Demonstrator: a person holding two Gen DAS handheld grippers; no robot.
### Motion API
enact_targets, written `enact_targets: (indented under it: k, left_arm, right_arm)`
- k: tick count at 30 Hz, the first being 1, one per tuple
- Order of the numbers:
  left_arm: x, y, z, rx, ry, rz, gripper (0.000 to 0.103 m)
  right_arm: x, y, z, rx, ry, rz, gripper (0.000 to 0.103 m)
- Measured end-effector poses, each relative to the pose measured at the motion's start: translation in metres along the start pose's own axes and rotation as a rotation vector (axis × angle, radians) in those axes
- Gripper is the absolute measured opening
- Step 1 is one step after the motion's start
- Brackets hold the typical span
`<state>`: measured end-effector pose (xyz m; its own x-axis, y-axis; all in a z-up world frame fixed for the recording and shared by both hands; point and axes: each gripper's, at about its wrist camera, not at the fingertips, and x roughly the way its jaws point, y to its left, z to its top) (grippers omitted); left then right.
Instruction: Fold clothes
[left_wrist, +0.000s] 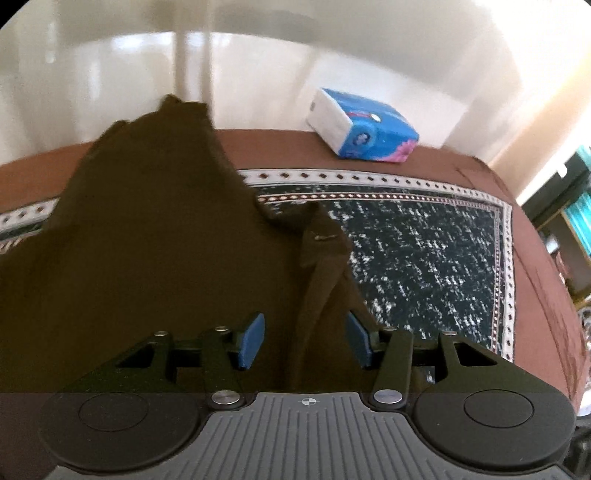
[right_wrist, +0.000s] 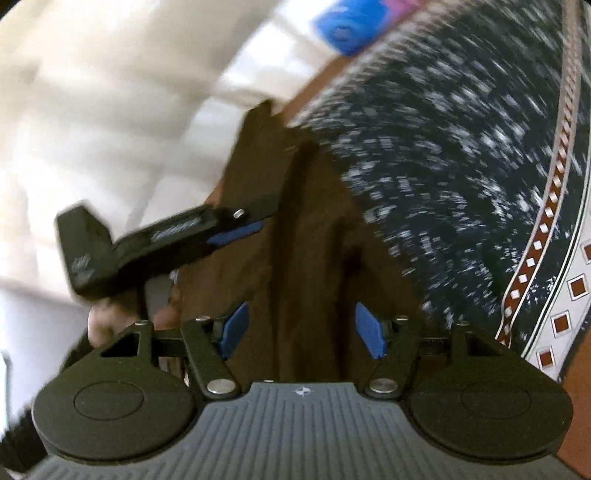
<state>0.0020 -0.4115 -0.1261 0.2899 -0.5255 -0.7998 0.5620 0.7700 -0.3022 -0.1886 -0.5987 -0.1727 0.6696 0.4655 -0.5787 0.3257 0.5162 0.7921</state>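
A dark brown garment (left_wrist: 147, 258) lies crumpled on the patterned tablecloth (left_wrist: 424, 251), and one part rises in a peak at the far left. My left gripper (left_wrist: 306, 339) stands open over it, with a raised fold of the cloth running between its blue pads (left_wrist: 255, 339) without being pressed. In the blurred right wrist view, my right gripper (right_wrist: 303, 330) is also open just above a long fold of the same garment (right_wrist: 306, 240). The left gripper (right_wrist: 243, 221) shows there from the side, at the garment's left edge, held by a hand (right_wrist: 103, 325).
A blue and white tissue pack (left_wrist: 364, 125) sits at the table's far edge, and appears blurred in the right wrist view as the pack (right_wrist: 347, 29). The brown table border (left_wrist: 535, 258) curves down at the right. Pale floor lies beyond the table.
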Motion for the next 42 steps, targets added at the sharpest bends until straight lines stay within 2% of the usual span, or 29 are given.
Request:
enact_targets:
  k: [3, 6, 7, 8, 9, 10, 11, 13, 14, 15, 18, 19, 20, 21, 22, 23, 24, 26, 27, 28, 29, 31, 32, 34, 36, 42]
  left_arm:
    - [0.016, -0.006, 0.009, -0.002, 0.010, 0.019, 0.065]
    - [0.027, -0.006, 0.015, -0.023, 0.004, 0.020, 0.060]
    - [0.030, -0.006, 0.016, -0.028, 0.003, 0.018, 0.044]
    - [0.032, -0.006, 0.017, -0.031, 0.000, 0.016, 0.006]
    - [0.034, -0.006, 0.019, -0.035, -0.001, 0.010, 0.001]
    - [0.035, -0.006, 0.020, -0.042, -0.010, 0.003, 0.001]
    - [0.034, -0.006, 0.022, -0.051, -0.027, -0.002, 0.001]
    - [0.034, -0.007, 0.027, -0.070, -0.062, -0.013, 0.001]
    - [0.034, -0.007, 0.029, -0.079, -0.076, -0.013, 0.001]
    - [0.037, -0.006, 0.032, -0.086, -0.083, -0.011, 0.001]
    - [0.050, -0.005, 0.036, -0.098, -0.073, 0.008, 0.001]
    - [0.053, -0.004, 0.036, -0.097, -0.076, 0.013, 0.001]
    - [0.055, -0.004, 0.035, -0.095, -0.086, 0.014, 0.009]
    - [0.055, -0.003, 0.034, -0.092, -0.091, 0.016, 0.010]
    - [0.054, -0.003, 0.034, -0.087, -0.092, 0.017, 0.015]
    - [0.053, -0.003, 0.034, -0.083, -0.093, 0.018, 0.027]
    - [0.051, -0.003, 0.034, -0.078, -0.094, 0.019, 0.029]
    - [0.046, -0.002, 0.034, -0.074, -0.097, 0.027, 0.053]
    - [0.037, 0.000, 0.034, -0.078, -0.105, 0.036, 0.057]
    - [0.026, 0.002, 0.034, -0.078, -0.120, 0.040, 0.059]
    - [0.015, 0.004, 0.034, -0.079, -0.134, 0.044, 0.059]
    - [-0.019, 0.012, 0.030, -0.088, -0.179, 0.053, 0.060]
    - [-0.037, 0.016, 0.025, -0.098, -0.205, 0.062, 0.062]
    - [-0.078, 0.028, 0.010, -0.133, -0.262, 0.084, 0.066]
    - [-0.117, 0.043, -0.017, -0.187, -0.307, 0.136, 0.072]
    - [-0.198, 0.087, -0.108, -0.377, -0.308, 0.323, 0.073]
  right_arm:
    - [0.011, -0.023, 0.011, 0.125, -0.007, 0.050, 0.067]
    - [0.024, -0.033, 0.020, 0.157, 0.009, 0.073, 0.064]
    - [0.026, -0.033, 0.022, 0.156, 0.007, 0.083, 0.063]
    - [0.027, -0.034, 0.025, 0.154, 0.006, 0.093, 0.060]
    - [0.027, -0.034, 0.027, 0.146, -0.001, 0.097, 0.044]
    - [0.027, -0.034, 0.030, 0.139, -0.008, 0.101, 0.029]
    - [0.026, -0.034, 0.032, 0.131, -0.015, 0.105, 0.009]
    - [0.025, -0.033, 0.038, 0.115, -0.032, 0.112, 0.009]
    - [0.022, -0.034, 0.040, 0.103, -0.069, 0.117, 0.009]
    - [0.018, -0.035, 0.042, 0.093, -0.103, 0.122, 0.009]
    - [0.012, -0.045, 0.048, 0.108, -0.120, 0.126, 0.009]
    - [0.012, -0.048, 0.049, 0.112, -0.125, 0.119, 0.009]
    - [0.014, -0.051, 0.050, 0.115, -0.123, 0.109, 0.009]
    - [0.017, -0.054, 0.050, 0.111, -0.120, 0.090, 0.009]
    - [0.019, -0.057, 0.050, 0.106, -0.116, 0.072, 0.009]
    - [0.022, -0.060, 0.050, 0.102, -0.113, 0.056, 0.009]
    - [0.023, -0.061, 0.049, 0.097, -0.115, 0.055, 0.009]
    - [0.024, -0.060, 0.048, 0.084, -0.120, 0.045, 0.009]
    - [0.022, -0.055, 0.048, 0.061, -0.116, 0.028, 0.010]
    - [0.019, -0.051, 0.048, 0.037, -0.112, 0.011, 0.012]
    - [0.017, -0.047, 0.048, 0.013, -0.109, -0.007, 0.019]
    - [0.005, -0.035, 0.047, -0.051, -0.120, -0.045, 0.040]
    - [-0.003, -0.026, 0.046, -0.096, -0.139, -0.064, 0.056]
    - [-0.018, -0.007, 0.044, -0.184, -0.167, -0.063, 0.058]
    - [-0.027, 0.013, 0.044, -0.256, -0.154, -0.029, 0.058]
    - [0.000, 0.088, 0.047, -0.459, -0.052, 0.053, 0.058]
